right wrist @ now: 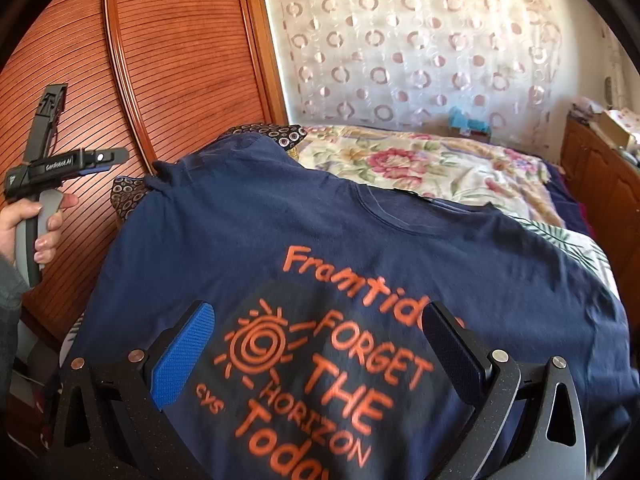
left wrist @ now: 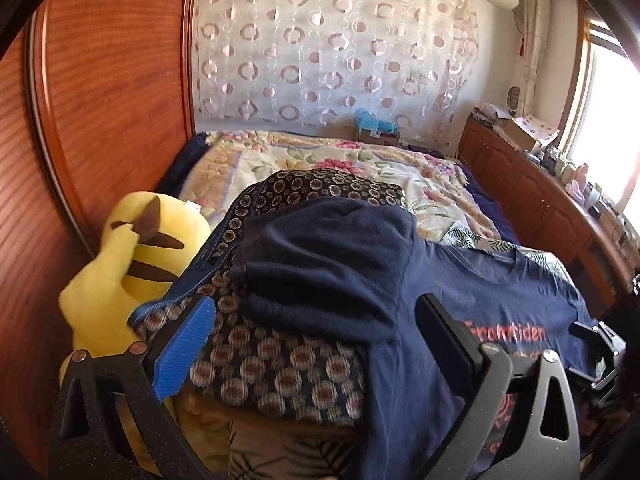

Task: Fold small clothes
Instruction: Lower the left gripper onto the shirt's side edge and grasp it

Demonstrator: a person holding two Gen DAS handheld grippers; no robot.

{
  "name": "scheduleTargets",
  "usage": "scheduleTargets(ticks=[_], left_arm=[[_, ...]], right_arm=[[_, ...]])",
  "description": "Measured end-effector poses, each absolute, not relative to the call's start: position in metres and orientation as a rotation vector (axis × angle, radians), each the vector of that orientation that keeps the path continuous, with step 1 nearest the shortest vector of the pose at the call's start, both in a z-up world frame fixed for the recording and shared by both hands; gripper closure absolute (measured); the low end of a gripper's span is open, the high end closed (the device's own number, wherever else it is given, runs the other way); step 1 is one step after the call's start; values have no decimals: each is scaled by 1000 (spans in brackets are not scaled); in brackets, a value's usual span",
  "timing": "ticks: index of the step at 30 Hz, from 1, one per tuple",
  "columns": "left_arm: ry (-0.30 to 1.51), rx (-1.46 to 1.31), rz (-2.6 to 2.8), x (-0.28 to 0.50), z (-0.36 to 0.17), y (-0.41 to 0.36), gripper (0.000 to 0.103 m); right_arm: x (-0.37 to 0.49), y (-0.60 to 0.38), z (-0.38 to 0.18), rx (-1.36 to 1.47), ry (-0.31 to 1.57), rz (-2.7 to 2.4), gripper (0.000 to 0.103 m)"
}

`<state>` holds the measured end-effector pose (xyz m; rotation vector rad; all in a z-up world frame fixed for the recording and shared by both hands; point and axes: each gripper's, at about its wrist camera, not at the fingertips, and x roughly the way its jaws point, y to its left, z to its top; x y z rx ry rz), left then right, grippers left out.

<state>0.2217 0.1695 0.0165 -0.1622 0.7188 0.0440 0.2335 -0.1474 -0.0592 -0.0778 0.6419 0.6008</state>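
Note:
A navy T-shirt (right wrist: 360,248) with orange print lies spread on the bed, print up. Its left sleeve (left wrist: 320,256) is bunched over a dark circle-patterned cloth (left wrist: 280,372). My left gripper (left wrist: 316,320) is open and empty, its fingers either side of the bunched sleeve and above it. It also shows in the right wrist view (right wrist: 80,160), held up at the left, apart from the shirt. My right gripper (right wrist: 320,328) is open and empty, hovering over the printed chest.
A yellow plush toy (left wrist: 132,256) sits at the bed's left beside a wooden wardrobe (left wrist: 100,80). A floral quilt (left wrist: 352,160) covers the far bed. A cluttered wooden cabinet (left wrist: 540,184) runs along the right under a window.

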Motion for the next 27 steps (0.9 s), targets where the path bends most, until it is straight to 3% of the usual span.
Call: scheduleTargets(ticks=[7, 14, 15, 17, 18, 19, 21, 27], left_arm=[[849, -261, 44, 272, -10, 197, 38], [933, -289, 43, 288, -29, 207, 41], [931, -285, 41, 288, -29, 207, 45], [927, -261, 41, 288, -28, 204, 61], [927, -248, 48, 288, -28, 204, 77], [919, -236, 44, 289, -26, 203, 86], [899, -212, 27, 288, -20, 200, 94], [804, -130, -41, 283, 20, 167, 97]], right_arm=[[284, -138, -65, -105, 712, 624, 0], [323, -132, -68, -100, 753, 618, 0], [326, -132, -69, -95, 756, 617, 0], [332, -134, -70, -86, 761, 612, 0], [332, -134, -72, -83, 761, 611, 0], [334, -135, -73, -78, 763, 608, 0], [335, -135, -76, -72, 763, 603, 0], [332, -138, -77, -47, 757, 585, 0]])
